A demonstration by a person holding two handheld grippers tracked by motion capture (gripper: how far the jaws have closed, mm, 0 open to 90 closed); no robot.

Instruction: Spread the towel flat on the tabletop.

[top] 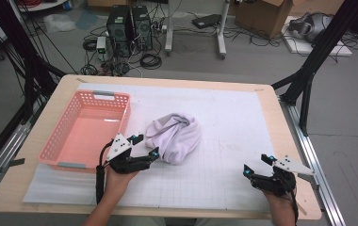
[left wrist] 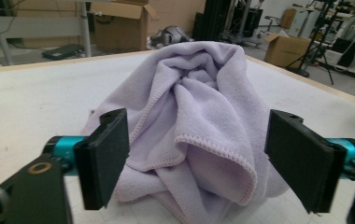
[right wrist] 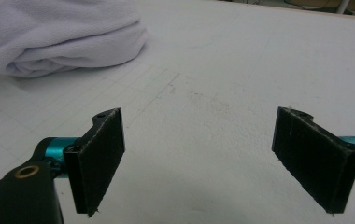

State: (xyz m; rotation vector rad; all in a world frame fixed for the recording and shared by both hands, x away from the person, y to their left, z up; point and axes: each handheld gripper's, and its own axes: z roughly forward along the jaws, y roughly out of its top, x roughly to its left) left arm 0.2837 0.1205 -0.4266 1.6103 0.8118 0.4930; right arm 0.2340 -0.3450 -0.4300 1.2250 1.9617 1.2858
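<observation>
One lilac towel lay crumpled in a heap on the white gridded mat near the middle of the desk, beside one pink basket that stood to its left. Two claws were in play. The left claw sat just at the towel's near-left edge, jaws spread wide with the heap bulging between them, gripping nothing. The right claw hovered well apart at the desk's near right, jaws wide open over bare mat, holding nothing.
</observation>
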